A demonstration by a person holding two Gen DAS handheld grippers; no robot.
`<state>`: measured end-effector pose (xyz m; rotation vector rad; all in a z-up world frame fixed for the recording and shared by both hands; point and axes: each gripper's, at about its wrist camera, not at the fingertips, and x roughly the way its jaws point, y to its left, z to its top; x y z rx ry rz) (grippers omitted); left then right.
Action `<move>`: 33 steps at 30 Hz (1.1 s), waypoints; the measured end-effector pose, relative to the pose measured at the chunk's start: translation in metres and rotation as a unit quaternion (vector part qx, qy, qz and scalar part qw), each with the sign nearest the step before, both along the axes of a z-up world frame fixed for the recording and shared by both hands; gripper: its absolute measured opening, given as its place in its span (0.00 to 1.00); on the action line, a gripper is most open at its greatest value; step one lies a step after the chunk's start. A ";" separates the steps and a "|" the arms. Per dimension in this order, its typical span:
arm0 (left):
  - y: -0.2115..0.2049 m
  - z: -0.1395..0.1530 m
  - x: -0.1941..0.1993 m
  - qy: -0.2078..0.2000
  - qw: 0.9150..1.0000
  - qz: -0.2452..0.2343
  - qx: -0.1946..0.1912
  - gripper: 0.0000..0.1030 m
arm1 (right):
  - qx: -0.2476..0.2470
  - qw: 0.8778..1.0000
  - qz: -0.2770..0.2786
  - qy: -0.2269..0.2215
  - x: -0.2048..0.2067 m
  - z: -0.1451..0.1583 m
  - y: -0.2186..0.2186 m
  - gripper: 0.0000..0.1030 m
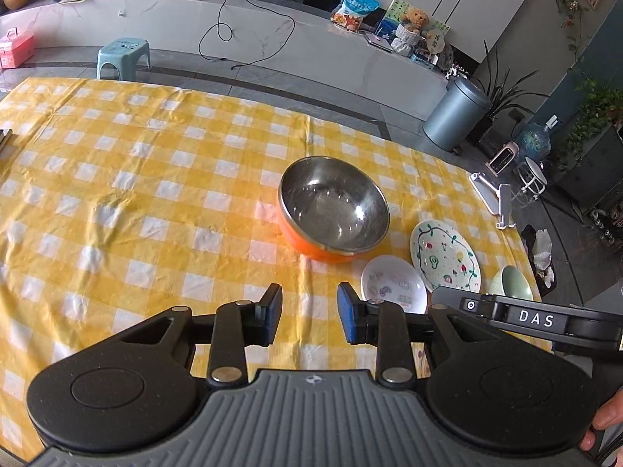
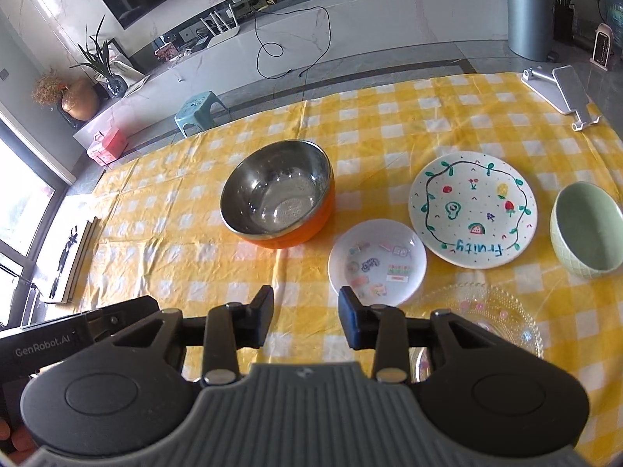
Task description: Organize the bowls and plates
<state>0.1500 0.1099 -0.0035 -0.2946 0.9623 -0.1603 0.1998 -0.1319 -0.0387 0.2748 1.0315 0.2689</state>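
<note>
An orange bowl with a steel inside stands mid-table. Right of it lie a small white sticker plate and a larger white "Fruity" plate. A green bowl stands at the far right. A clear glass plate lies under my right gripper's right side. My left gripper is open and empty, short of the orange bowl. My right gripper is open and empty, just left of the sticker plate.
A yellow checked cloth covers the table. A white phone stand sits at the far right corner. A flat board lies at the left edge. A stool and a bin stand on the floor beyond.
</note>
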 end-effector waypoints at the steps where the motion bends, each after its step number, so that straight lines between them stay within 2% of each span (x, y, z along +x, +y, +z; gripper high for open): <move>1: -0.001 -0.001 0.010 0.000 1.000 -0.001 0.003 0.34 | -0.006 1.000 -0.004 0.002 0.009 0.000 0.002 0.35; 6: -0.002 -0.017 0.055 0.015 1.000 0.011 -0.010 0.34 | -0.002 1.000 -0.014 0.020 0.055 -0.010 0.007 0.34; 10: 0.003 -0.041 0.088 0.024 0.999 0.035 -0.002 0.34 | -0.009 0.999 -0.019 0.033 0.090 -0.024 0.013 0.30; 15: 0.010 -0.060 0.112 0.049 0.996 0.058 -0.037 0.34 | -0.008 0.998 -0.022 0.057 0.119 -0.043 0.019 0.28; 17: 0.006 -0.064 0.118 0.052 0.997 0.053 -0.022 0.33 | -0.010 0.998 -0.023 0.064 0.126 -0.050 0.020 0.22; 21: -0.003 -0.069 0.126 0.056 0.997 0.046 0.014 0.28 | -0.013 0.997 -0.023 0.069 0.134 -0.057 0.022 0.19; 25: -0.007 -0.076 0.131 0.068 0.997 0.041 0.013 0.23 | -0.024 0.997 -0.020 0.069 0.137 -0.061 0.023 0.13; 29: -0.011 -0.078 0.131 0.071 0.996 0.042 0.035 0.08 | -0.017 0.997 -0.024 0.071 0.136 -0.063 0.022 0.08; 33: -0.013 -0.071 0.124 0.072 0.996 0.041 0.041 0.08 | -0.021 0.997 -0.027 0.075 0.133 -0.060 0.023 0.07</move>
